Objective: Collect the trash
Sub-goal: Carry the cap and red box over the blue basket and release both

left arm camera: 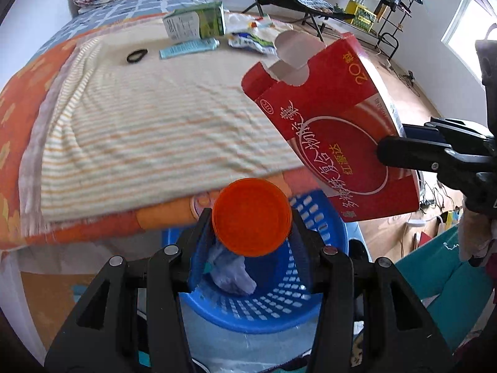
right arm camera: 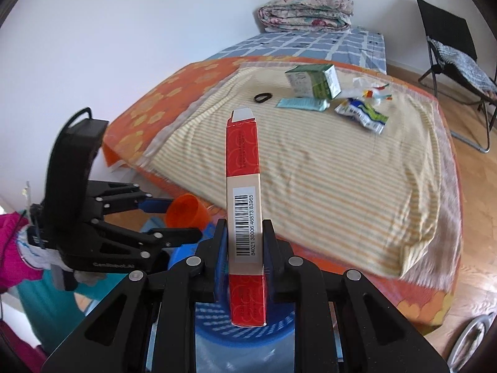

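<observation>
The orange cup (left arm camera: 252,216) is pinched between the left gripper (left arm camera: 251,227) fingers, held over the blue basket (left arm camera: 313,283), which holds crumpled pale paper (left arm camera: 231,272). The right gripper (right arm camera: 243,242) clamps the flat red carton (right arm camera: 243,186) edge-on, its lower end above the basket's rim. Both reach in just off the bed's (left arm camera: 133,130) near edge. At the bed's far end lie a green box (right arm camera: 315,80), a blue tube (right arm camera: 303,103), wrappers (right arm camera: 362,113) and a black ring (right arm camera: 263,97).
</observation>
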`<move>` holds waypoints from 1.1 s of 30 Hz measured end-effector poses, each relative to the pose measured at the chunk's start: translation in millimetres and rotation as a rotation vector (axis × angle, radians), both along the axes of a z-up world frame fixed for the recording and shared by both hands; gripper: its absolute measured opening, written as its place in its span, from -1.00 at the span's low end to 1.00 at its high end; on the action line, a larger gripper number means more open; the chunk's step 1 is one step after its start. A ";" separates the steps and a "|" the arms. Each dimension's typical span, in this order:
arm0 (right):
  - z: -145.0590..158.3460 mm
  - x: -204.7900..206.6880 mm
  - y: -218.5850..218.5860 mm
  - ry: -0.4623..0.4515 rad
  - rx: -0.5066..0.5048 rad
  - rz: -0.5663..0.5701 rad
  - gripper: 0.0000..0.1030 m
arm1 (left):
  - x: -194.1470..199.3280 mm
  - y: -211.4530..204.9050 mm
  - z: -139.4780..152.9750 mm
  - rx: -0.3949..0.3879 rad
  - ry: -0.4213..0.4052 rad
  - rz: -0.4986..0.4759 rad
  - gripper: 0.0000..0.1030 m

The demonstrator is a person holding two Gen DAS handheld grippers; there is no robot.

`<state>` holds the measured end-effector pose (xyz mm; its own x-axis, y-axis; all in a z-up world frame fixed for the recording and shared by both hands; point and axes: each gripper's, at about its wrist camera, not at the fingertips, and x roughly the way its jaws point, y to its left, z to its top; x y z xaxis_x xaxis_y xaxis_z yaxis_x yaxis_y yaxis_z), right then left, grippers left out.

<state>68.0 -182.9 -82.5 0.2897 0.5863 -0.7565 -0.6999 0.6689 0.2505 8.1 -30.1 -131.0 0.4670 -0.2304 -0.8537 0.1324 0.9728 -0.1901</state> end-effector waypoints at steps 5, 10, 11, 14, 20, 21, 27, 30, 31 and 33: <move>-12.1 -15.8 1.5 0.022 -0.011 0.017 -0.64 | -13.2 -3.5 -14.7 0.001 0.037 -0.004 -0.06; -25.3 -26.3 2.7 0.050 -0.023 0.027 -0.64 | -24.0 -9.2 -22.0 0.006 0.057 -0.019 -0.06; -26.8 -27.2 2.5 0.056 -0.022 0.027 -0.64 | -25.4 -9.9 -22.6 0.006 0.059 -0.022 -0.06; -31.8 -30.1 1.9 0.071 -0.021 0.026 -0.63 | -29.2 -12.9 -24.0 0.008 0.064 -0.029 -0.06; -39.2 -36.3 4.6 0.099 -0.029 0.041 -0.61 | -31.8 -12.2 -24.8 0.013 0.061 -0.027 -0.06; -39.8 -37.1 5.2 0.101 -0.029 0.044 -0.57 | -31.8 -11.5 -24.9 0.013 0.062 -0.026 -0.06; -43.8 -40.2 9.1 0.116 -0.033 0.062 -0.55 | -31.6 -9.4 -28.2 0.019 0.075 -0.019 -0.05; -45.9 -38.5 10.7 0.123 -0.046 0.054 -0.49 | -29.9 -10.3 -29.2 0.024 0.080 -0.023 -0.01; -46.4 -37.9 10.6 0.124 -0.048 0.051 -0.43 | -29.5 -10.7 -29.3 0.026 0.080 -0.023 0.05; -46.9 -36.8 10.2 0.125 -0.053 0.044 -0.39 | -29.2 -10.5 -28.4 0.025 0.072 -0.018 0.20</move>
<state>31.2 -172.7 -129.4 0.1668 0.5548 -0.8151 -0.6942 0.6531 0.3025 -21.1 -40.6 -159.4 0.4006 -0.2159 -0.8905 0.1366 0.9751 -0.1749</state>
